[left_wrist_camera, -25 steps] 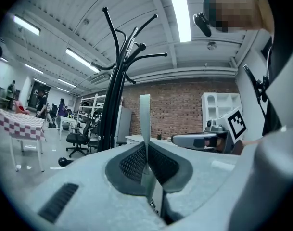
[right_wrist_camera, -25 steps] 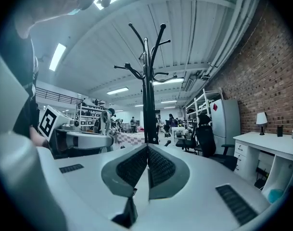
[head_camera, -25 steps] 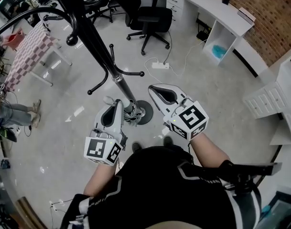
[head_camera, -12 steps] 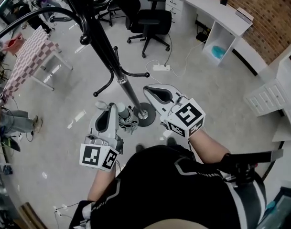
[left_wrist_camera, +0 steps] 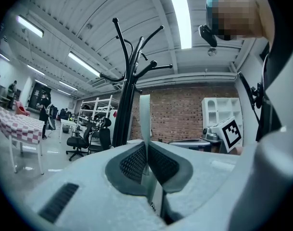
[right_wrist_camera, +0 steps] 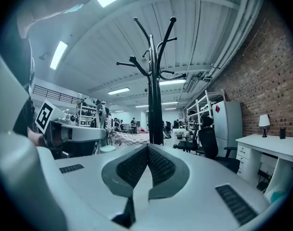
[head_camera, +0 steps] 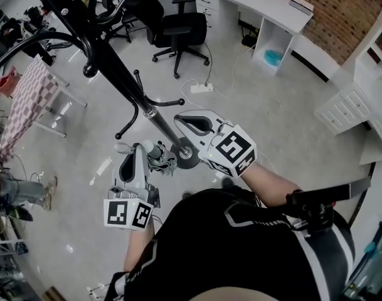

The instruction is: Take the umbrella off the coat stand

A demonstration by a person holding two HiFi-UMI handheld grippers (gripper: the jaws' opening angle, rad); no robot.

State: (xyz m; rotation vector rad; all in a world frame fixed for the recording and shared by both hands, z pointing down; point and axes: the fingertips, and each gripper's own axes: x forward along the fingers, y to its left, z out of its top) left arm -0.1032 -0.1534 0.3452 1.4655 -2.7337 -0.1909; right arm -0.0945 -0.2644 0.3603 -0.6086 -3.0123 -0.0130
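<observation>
The black coat stand (head_camera: 115,68) rises from its round foot (head_camera: 192,162) just ahead of me. In the head view, my left gripper (head_camera: 137,147) is shut on a pale strap (left_wrist_camera: 145,117). The strap belongs to a small folded umbrella (head_camera: 158,158), which hangs at the jaw tips, left of the pole and apart from it. The left gripper view shows the strap standing up between the shut pads (left_wrist_camera: 134,160), with the stand (left_wrist_camera: 129,81) behind. My right gripper (head_camera: 178,119) is shut and empty, right beside the pole's lower part. Its own view faces the stand (right_wrist_camera: 155,81).
A black office chair (head_camera: 178,27) and a white desk (head_camera: 253,5) stand beyond the coat stand. A power strip (head_camera: 200,88) with cables lies on the floor. A chequered table (head_camera: 24,99) is at far left, white drawers (head_camera: 347,108) at right, and a person's legs (head_camera: 15,190) at the left edge.
The left gripper, with the umbrella in it, has drawn back and left, away from the pole. The right gripper has shifted left, nearer the pole. Both stay shut.
</observation>
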